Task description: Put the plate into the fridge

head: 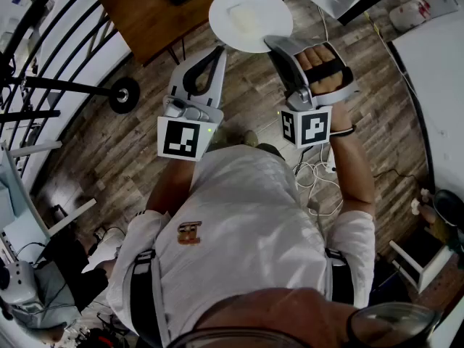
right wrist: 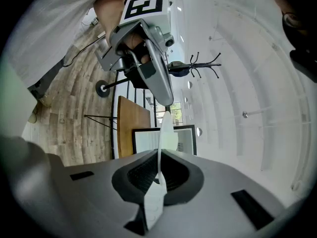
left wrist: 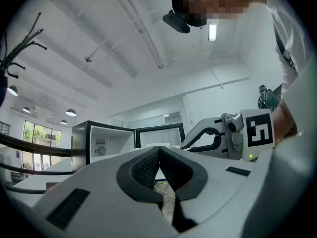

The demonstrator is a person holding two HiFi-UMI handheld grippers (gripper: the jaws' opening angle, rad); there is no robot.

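- Right hand-held gripper clamps the white plate by its rim, over plank floor near a brown tabletop.
- Left hand-held gripper: jaws together, empty.
- Fridge stands open.

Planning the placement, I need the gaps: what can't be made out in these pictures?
- Shelves of the fridge: in the left gripper view, the left gripper covers the lower interior; the head view misses the fridge.
- Top of the plate: washed out by glare in the head view; edge-on in the right gripper view.
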